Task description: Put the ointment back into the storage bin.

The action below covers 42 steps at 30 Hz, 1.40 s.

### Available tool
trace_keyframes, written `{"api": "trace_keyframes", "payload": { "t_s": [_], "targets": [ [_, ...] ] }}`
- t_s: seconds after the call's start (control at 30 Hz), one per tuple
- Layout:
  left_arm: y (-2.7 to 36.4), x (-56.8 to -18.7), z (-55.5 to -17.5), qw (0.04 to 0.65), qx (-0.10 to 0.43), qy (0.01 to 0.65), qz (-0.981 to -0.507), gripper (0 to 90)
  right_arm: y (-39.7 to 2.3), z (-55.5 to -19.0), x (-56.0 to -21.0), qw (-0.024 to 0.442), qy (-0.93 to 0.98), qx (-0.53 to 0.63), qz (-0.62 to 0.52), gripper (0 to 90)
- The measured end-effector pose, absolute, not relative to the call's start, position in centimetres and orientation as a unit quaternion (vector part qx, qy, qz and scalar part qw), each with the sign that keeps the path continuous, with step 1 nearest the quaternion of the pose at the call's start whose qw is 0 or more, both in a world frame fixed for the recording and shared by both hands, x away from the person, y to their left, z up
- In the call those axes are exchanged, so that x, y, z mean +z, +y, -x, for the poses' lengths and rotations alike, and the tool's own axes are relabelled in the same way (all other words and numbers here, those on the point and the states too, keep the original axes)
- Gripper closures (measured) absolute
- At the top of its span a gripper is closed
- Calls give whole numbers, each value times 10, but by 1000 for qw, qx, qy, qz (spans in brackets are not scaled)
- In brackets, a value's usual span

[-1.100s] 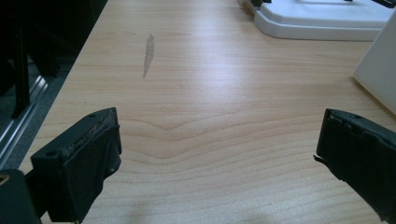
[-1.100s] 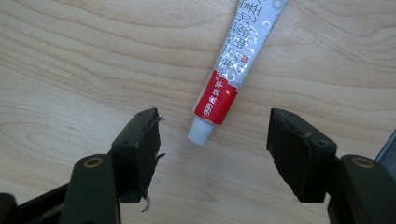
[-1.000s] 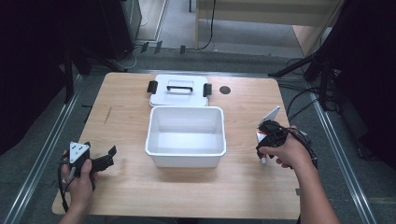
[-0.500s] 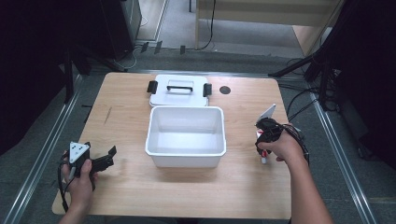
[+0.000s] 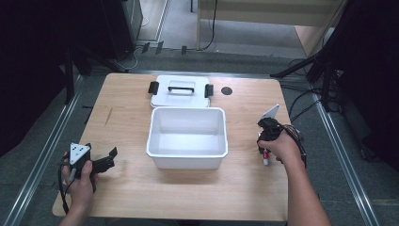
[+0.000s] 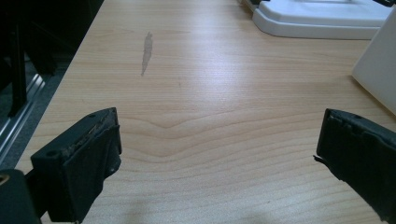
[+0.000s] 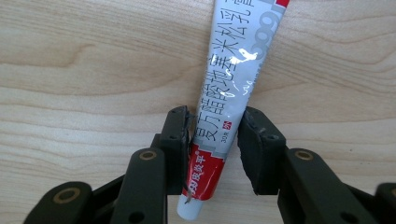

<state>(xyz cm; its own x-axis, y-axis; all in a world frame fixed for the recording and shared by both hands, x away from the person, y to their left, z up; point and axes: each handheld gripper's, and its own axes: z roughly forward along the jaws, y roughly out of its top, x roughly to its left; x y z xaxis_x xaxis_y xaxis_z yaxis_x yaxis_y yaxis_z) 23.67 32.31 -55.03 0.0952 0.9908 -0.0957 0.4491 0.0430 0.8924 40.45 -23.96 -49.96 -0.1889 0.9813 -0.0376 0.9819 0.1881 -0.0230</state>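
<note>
A white tube with a red band and printed characters (image 7: 233,70) lies along the wooden table (image 7: 70,70). My right gripper (image 7: 215,135) is shut on it near its red lower end. From above, that gripper (image 5: 264,141) sits at the table's right side, pointing down, with the tube's tip (image 5: 266,159) poking out below the hand. My left gripper (image 5: 109,160) rests near the front left corner. Its jaws stand wide open over bare wood (image 6: 219,144) with nothing between them.
An empty white bin (image 5: 187,111) stands in the middle of the table. Its lid (image 5: 181,89), with a handle and black clips, lies flat just behind it. A dark round hole (image 5: 227,91) marks the tabletop beside the lid. The bin's corner (image 6: 378,70) shows to the left gripper's right.
The right hand has shifted slightly left and its forearm has swung, with the gripper still on the tube. The left gripper has not moved.
</note>
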Motion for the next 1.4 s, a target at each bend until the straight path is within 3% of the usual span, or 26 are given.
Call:
{"api": "trace_keyframes", "payload": {
  "t_s": [0.5,1.4],
  "targets": [
    [323,-550,-237,417,324,589,-611,6,-239,-404,-498,3,773,-8,-635,724],
    [323,-550,-237,419,323,590,-610,6,-196,-407,-401,22,811,42,-583,724]
  ]
}}
